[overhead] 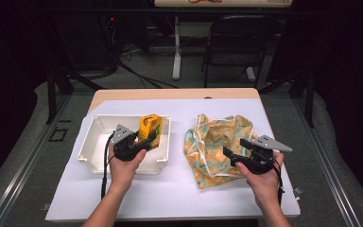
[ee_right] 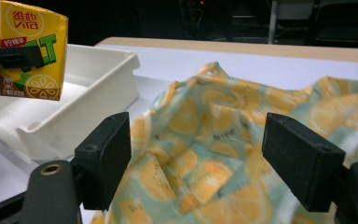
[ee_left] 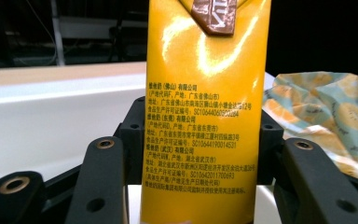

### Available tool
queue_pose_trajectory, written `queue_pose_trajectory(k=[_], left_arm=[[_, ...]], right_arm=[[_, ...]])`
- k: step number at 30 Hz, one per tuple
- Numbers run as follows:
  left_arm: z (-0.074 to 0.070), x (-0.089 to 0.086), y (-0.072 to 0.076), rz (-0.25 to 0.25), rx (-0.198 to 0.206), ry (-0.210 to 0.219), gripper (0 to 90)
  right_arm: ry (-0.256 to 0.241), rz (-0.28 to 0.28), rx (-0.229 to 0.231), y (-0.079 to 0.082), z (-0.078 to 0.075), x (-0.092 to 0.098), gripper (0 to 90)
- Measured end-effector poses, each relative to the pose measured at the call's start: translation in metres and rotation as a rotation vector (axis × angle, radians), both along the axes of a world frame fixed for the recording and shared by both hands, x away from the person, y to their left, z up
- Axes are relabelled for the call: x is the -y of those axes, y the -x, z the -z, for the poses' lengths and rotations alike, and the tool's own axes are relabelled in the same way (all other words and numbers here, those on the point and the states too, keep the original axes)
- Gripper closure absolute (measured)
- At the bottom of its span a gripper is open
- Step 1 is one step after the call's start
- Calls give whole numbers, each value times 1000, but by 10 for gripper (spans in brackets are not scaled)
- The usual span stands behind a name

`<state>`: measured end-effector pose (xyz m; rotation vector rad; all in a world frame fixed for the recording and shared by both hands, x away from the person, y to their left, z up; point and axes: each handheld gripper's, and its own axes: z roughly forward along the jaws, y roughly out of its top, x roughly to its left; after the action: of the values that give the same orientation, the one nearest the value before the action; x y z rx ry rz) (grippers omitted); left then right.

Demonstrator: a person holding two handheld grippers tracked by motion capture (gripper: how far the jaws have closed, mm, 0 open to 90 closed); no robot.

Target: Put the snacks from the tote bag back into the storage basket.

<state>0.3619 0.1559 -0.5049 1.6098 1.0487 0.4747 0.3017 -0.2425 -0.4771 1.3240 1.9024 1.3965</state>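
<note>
A yellow drink carton point(overhead: 150, 131) hangs upright over the white tray point(overhead: 95, 137), held by my left gripper point(overhead: 142, 140), which is shut on it. In the left gripper view the carton point(ee_left: 205, 112) stands between the two black jaws with small printed text facing me. A crumpled cloth with a lemon print point(overhead: 215, 142) lies on the white table cover to the right. My right gripper point(overhead: 236, 147) is open just above the cloth's right part, its pads point(ee_right: 107, 156) apart with cloth point(ee_right: 200, 154) between and below them. The carton point(ee_right: 31, 51) also shows far left in the right gripper view.
The white tray point(ee_right: 98, 88) sits left of the cloth. A white cover point(overhead: 170, 189) overlays the wooden table point(overhead: 170, 93). Beyond the far edge stand a dark folding chair point(overhead: 238, 42), a white table leg point(overhead: 176, 47) and cables on the floor.
</note>
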Motion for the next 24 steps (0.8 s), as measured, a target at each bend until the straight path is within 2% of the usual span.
queue_pose_trajectory(k=[4, 10, 15, 17, 19, 22, 24], left_arm=[[11, 3, -8, -16, -29, -42, 530], [23, 6, -17, -30, -53, -74, 530], [33, 8, -21, -39, -89, -105, 530], [34, 9, -21, -43, -100, -114, 530], [34, 10, -21, -45, -95, -123, 529], [36, 10, -23, -46, -129, -146, 528], [35, 8, -23, -51, -127, -153, 528]], right_arm=[[13, 18, -11, 2, 6, 9, 234], [10, 42, -11, 1, 11, 16, 239], [34, 31, -12, -1, 14, 14, 240], [30, 34, -10, -1, 15, 14, 241], [33, 38, -9, -1, 16, 15, 243], [31, 47, -10, -1, 16, 16, 246], [32, 49, -11, -1, 17, 17, 248]])
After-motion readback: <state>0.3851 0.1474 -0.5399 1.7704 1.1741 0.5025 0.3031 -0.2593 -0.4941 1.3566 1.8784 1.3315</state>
